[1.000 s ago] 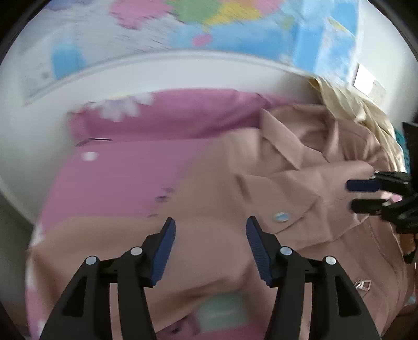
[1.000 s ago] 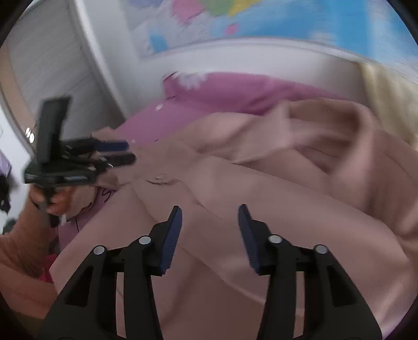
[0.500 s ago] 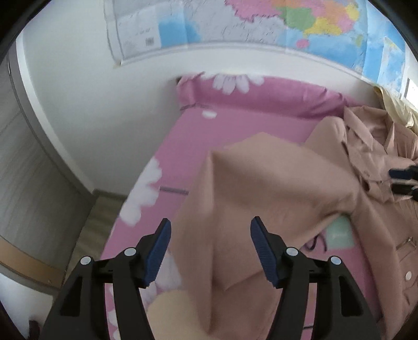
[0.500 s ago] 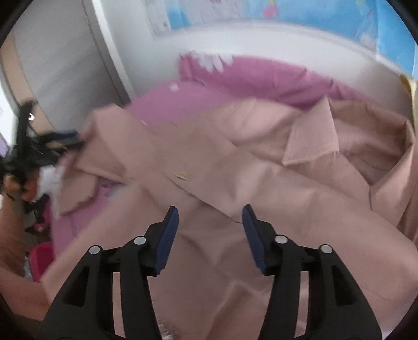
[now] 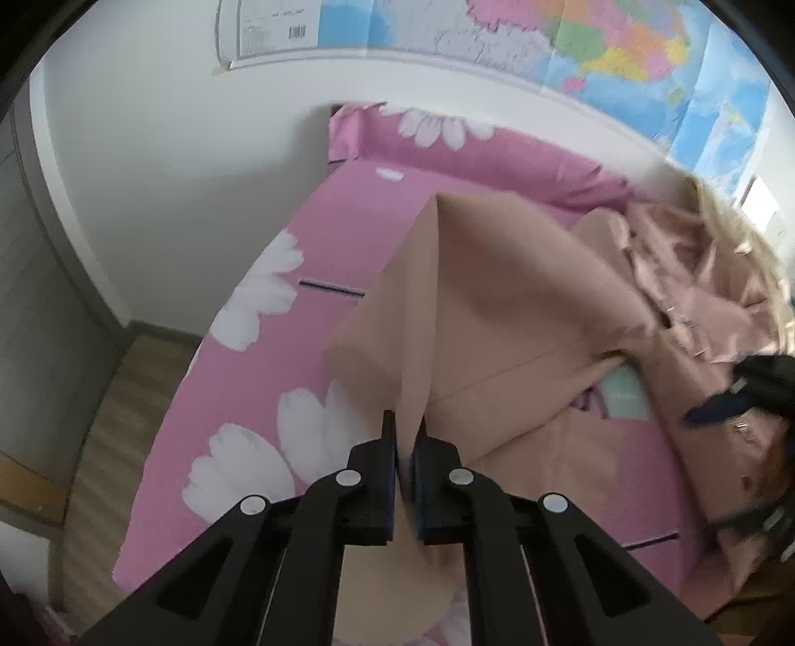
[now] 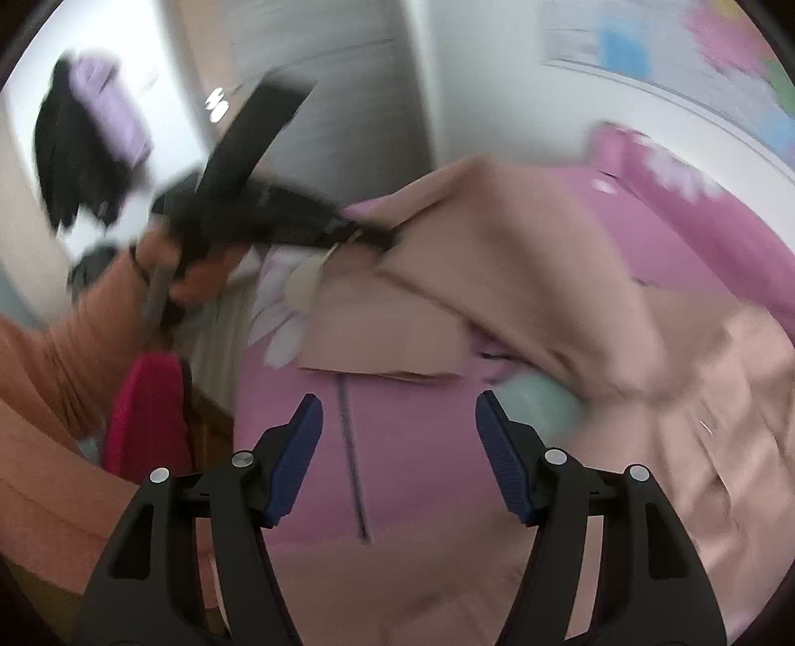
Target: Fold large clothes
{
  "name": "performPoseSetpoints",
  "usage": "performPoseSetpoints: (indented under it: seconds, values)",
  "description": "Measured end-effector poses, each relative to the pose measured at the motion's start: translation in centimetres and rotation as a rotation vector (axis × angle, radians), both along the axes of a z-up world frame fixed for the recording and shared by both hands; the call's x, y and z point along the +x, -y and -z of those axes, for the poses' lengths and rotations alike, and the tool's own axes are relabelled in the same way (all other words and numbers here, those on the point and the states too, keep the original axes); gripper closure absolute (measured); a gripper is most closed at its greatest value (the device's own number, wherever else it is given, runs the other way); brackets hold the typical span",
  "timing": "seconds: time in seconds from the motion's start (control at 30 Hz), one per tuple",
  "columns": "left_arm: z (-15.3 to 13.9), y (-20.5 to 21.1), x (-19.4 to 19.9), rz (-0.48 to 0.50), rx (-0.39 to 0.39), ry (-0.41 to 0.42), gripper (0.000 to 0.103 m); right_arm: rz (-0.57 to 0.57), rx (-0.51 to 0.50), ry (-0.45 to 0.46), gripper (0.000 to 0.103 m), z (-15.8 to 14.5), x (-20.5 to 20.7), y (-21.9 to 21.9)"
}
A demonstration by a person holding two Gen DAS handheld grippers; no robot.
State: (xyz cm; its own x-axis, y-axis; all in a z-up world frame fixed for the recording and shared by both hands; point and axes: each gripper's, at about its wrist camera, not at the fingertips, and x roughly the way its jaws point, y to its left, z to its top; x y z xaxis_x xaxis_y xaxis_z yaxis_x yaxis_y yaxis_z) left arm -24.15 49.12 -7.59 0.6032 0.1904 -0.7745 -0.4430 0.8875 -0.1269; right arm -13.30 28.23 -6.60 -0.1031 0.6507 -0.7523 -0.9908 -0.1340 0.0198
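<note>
Nearest us: our left gripper [image 5: 405, 447] is pinched tight on a fold of the beige coat [image 5: 497, 308], cloth sandwiched between both pads and lifted off the bed into a peaked ridge. Our right gripper [image 6: 397, 462] has jaws opening, nothing between them; under it there's only pink sheet [image 6: 407, 437] and a strip of coat hem.

Progress, as we read it: early. One corner or edge is picked up and drawn out to the left side of the bed. The bulk of the coat lies rumpled toward the right and back, collar and front placket unaligned, no flat rectangle anywhere. Left to do: a second grip with the free gripper, spread flat, sleeves in, then the halving folds. None of those look done.

Further out: the sheet has white daisy prints [image 5: 258, 298] and covers the bed up to the back bolster. A pale yellow garment [image 5: 735, 233] sits behind the coat at the far right, too blurred to tell more. Beyond, a map [image 5: 596, 44] on the wall.

Counts:
- grippers: two
- beige coats: one
- other garments on the bed: one (yellow)
- wall maps: one
- completed folds: zero that we can see
</note>
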Motion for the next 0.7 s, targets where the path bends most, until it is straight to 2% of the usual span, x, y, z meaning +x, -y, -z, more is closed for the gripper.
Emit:
performPoseSetpoints:
  seconds: [0.23, 0.33, 0.37, 0.4, 0.43, 0.53, 0.57, 0.63, 0.7]
  values:
    - [-1.1, 0.7, 0.0, 0.030, 0.001, 0.010, 0.098, -0.155, -0.056, 0.246, 0.040, 3.0, -5.3, -3.8]
    - [-1.1, 0.6, -0.1, 0.038, -0.016, 0.014, 0.098, -0.167, -0.062, 0.328, 0.055, 4.2, -6.2, -4.7]
    - [-1.2, 0.5, 0.0, 0.041, -0.021, 0.017, 0.098, -0.160, -0.055, 0.308, 0.077, 4.1, -6.1, -5.2]
    - [-1.3, 0.5, 0.0, 0.043, -0.023, 0.019, 0.098, -0.146, -0.056, 0.294, 0.093, 3.9, -6.0, -5.5]
    - [-1.7, 0.5, -0.1, 0.049, -0.031, 0.027, 0.098, -0.121, -0.057, 0.265, 0.093, 3.1, -5.6, -5.8]
    - [-3.9, 0.5, -0.6, 0.067, -0.048, 0.080, 0.098, -0.133, -0.016, 0.017, 0.098, -0.8, -3.7, -4.6]
    - [-4.8, 0.4, -0.7, 0.077, -0.060, 0.104, 0.098, -0.132, 0.000, -0.039, 0.098, -2.0, -2.9, -4.0]
    - [-7.2, 0.1, -1.3, 0.106, -0.108, 0.200, 0.090, -0.124, 0.058, -0.174, 0.098, -5.4, -0.8, -2.3]
    - [-10.2, 0.0, -2.1, 0.161, -0.162, 0.343, 0.076, -0.093, 0.162, -0.310, 0.098, -9.7, 2.4, 0.2]
